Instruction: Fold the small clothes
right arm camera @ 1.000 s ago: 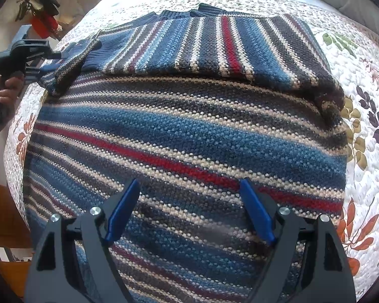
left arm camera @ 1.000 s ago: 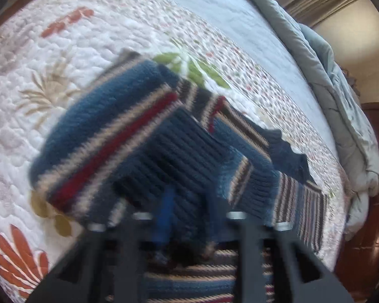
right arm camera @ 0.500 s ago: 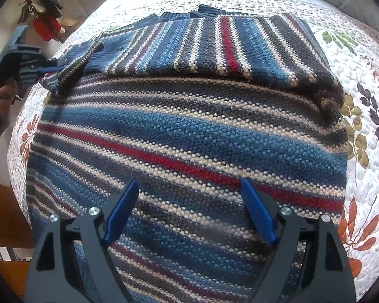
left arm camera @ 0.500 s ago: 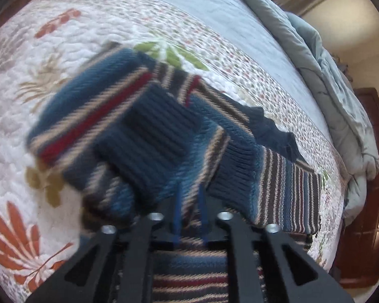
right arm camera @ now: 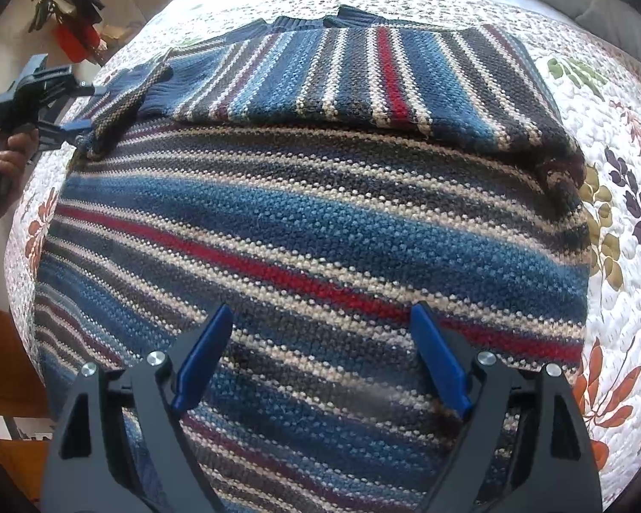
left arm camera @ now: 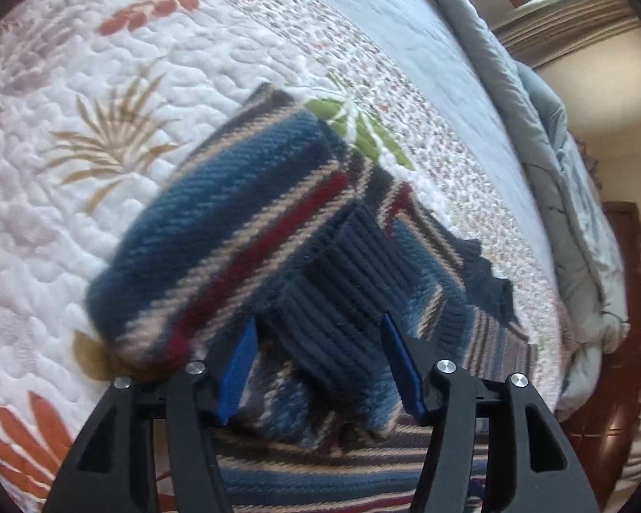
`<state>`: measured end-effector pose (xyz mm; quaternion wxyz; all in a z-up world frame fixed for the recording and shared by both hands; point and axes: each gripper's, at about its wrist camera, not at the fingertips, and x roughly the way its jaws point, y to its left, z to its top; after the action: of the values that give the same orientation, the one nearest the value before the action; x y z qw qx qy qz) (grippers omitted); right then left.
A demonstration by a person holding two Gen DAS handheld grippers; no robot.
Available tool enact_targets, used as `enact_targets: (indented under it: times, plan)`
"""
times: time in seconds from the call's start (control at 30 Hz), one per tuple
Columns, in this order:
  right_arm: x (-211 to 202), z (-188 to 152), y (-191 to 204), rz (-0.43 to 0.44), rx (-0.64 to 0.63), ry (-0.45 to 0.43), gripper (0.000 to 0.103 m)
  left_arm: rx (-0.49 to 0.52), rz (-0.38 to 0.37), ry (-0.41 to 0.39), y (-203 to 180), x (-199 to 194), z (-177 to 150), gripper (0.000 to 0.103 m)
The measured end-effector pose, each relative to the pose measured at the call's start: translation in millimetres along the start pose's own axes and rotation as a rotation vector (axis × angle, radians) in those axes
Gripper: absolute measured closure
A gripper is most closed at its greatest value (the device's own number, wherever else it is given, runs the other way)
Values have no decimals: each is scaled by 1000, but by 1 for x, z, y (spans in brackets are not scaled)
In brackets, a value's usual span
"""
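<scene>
Left wrist: left claw (left arm camera: 320, 367) open over sweater cuff (left arm camera: 342, 299), quilt (left arm camera: 85, 192) beyond.

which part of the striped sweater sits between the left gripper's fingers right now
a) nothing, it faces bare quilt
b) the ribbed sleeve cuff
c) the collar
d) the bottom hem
b) In the left wrist view the dark ribbed sleeve cuff lies between the open blue fingers of the left gripper, at the end of the sleeve folded across the striped sweater.
</scene>
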<state>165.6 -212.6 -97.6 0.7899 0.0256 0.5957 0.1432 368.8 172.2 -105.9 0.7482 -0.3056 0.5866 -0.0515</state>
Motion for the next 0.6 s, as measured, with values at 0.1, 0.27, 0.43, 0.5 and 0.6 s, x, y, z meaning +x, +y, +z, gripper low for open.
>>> enact_targets:
  times: [0.1,0.27,0.43,0.5,0.6]
  plan:
    - [2,2,0,2,4,0,17,20,-16,6,-7,4,-4,54]
    - [3,2,1,1,0,-5,17,-16,22,1,-6,11,-6,94]
    - [0,-1,-1,16,10,-11,17,111,-18,-10,-49,6,-34,95]
    - [-2,-2,-2,20,15,-13,17,191,-71,34,-76,11,-54,95]
    - [-3,-3,-3,21,19,-14,17,372,-142,151,-127,25,-94,91]
